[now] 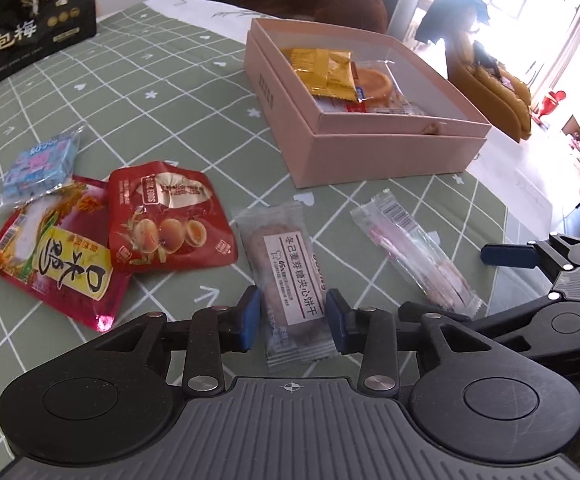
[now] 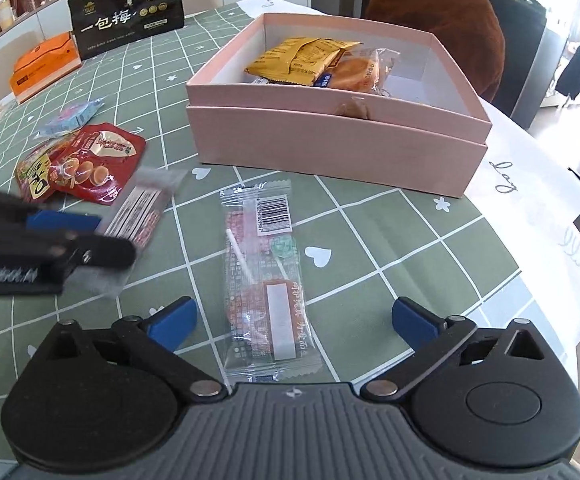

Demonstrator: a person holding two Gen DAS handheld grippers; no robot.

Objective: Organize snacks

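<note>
The biscuit packet (image 1: 290, 276) is lying flat on the counter (image 1: 177, 92), its long axis running near to far, its near end sitting between the blue pads of the left claw (image 1: 293, 318). That claw is standing half open, pads flanking the wrapper; whether they are pressing it I cannot tell. Just right, the lollipop packet (image 2: 265, 280) is lying likewise lengthwise, centred before the right claw (image 2: 294, 320), which is gaping wide and holding nothing. The pink box (image 2: 330, 136) is waiting beyond, farther off.
</note>
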